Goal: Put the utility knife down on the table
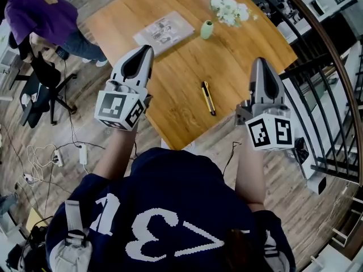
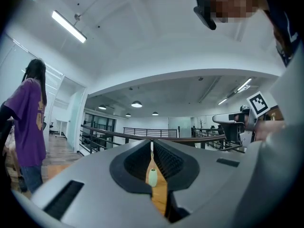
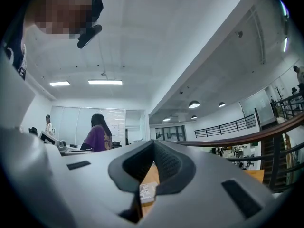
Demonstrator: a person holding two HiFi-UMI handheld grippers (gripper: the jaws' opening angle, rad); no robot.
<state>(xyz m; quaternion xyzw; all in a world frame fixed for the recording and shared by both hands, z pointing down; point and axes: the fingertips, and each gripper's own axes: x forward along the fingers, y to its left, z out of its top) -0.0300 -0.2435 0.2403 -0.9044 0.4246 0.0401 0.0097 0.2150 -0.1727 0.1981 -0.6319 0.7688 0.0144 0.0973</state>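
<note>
The yellow and black utility knife (image 1: 208, 97) lies flat on the wooden table (image 1: 176, 72), between my two grippers and touched by neither. My left gripper (image 1: 147, 49) is raised above the table's left part with its jaws shut and nothing in them. My right gripper (image 1: 260, 61) hangs above the table's right edge, also shut and empty. In the left gripper view the closed jaw tips (image 2: 152, 145) frame a small green vase (image 2: 153, 177). Below the closed tips (image 3: 153, 146) in the right gripper view, a printed sheet (image 3: 147, 193) shows.
On the table's far side are a green vase (image 1: 207, 29), a bunch of white flowers (image 1: 229, 8) and a printed sheet (image 1: 164, 31). A person in purple (image 1: 42, 16) stands by an office chair (image 1: 42, 89) at the left. A railing (image 1: 334, 84) runs along the right.
</note>
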